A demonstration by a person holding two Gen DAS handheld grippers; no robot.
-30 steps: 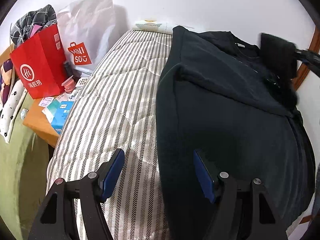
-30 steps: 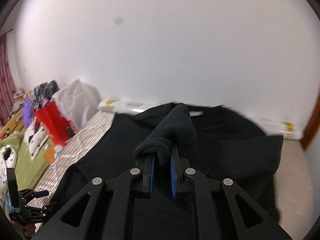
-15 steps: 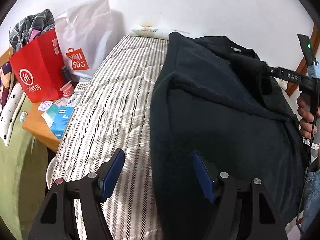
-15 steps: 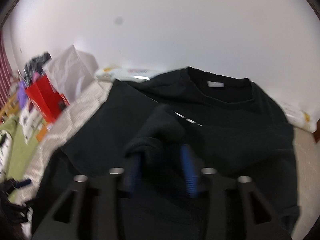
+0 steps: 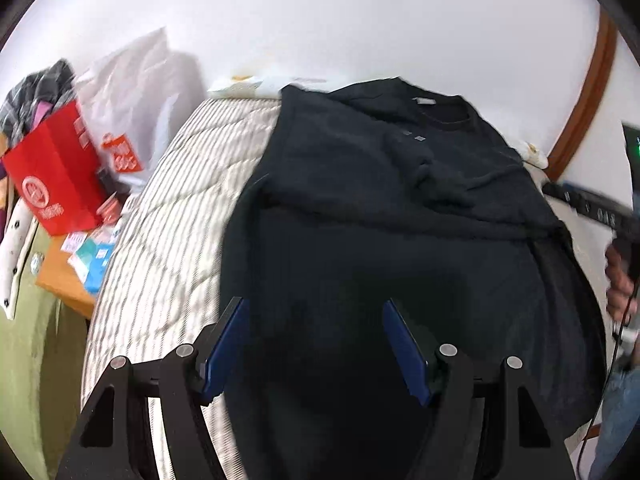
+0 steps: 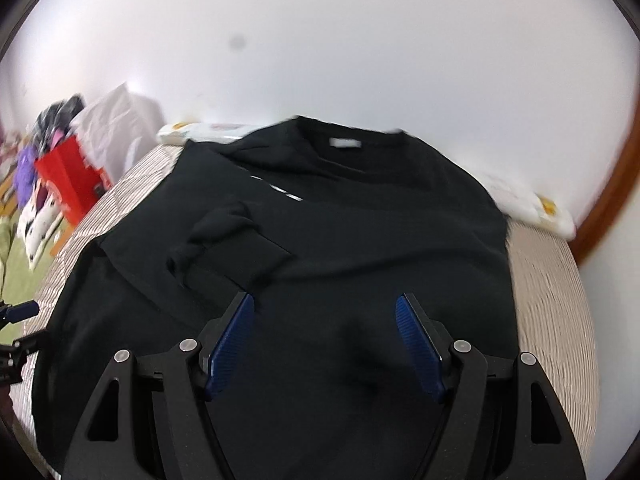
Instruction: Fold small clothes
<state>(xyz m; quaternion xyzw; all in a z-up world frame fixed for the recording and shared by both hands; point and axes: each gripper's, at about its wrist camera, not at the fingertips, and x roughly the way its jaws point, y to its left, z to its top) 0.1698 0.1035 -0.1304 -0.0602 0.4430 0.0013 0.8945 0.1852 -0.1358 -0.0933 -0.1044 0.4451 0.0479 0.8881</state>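
Note:
A black long-sleeved sweatshirt [image 5: 380, 240] lies spread on the striped mattress [image 5: 172, 216], collar at the far end. Both sleeves are folded in across its chest; one cuff [image 6: 200, 232] lies loose on the body. My left gripper [image 5: 314, 308] is open and empty, hovering over the shirt's lower left part. My right gripper [image 6: 325, 308] is open and empty above the shirt's [image 6: 360, 240] lower middle. The right gripper's body and the hand holding it show at the right edge of the left wrist view [image 5: 600, 208].
A red paper bag [image 5: 52, 176] and a white shopping bag [image 5: 132, 100] stand left of the bed beside a small wooden table [image 5: 64, 280] with packets. A pillow [image 6: 524, 200] lies at the head. A white wall [image 6: 320, 60] is behind.
My right gripper has opened and let go of the sleeve cuff, which now lies on the shirt's chest. The right gripper has drawn back toward the hem. My left gripper shifted right over the shirt.

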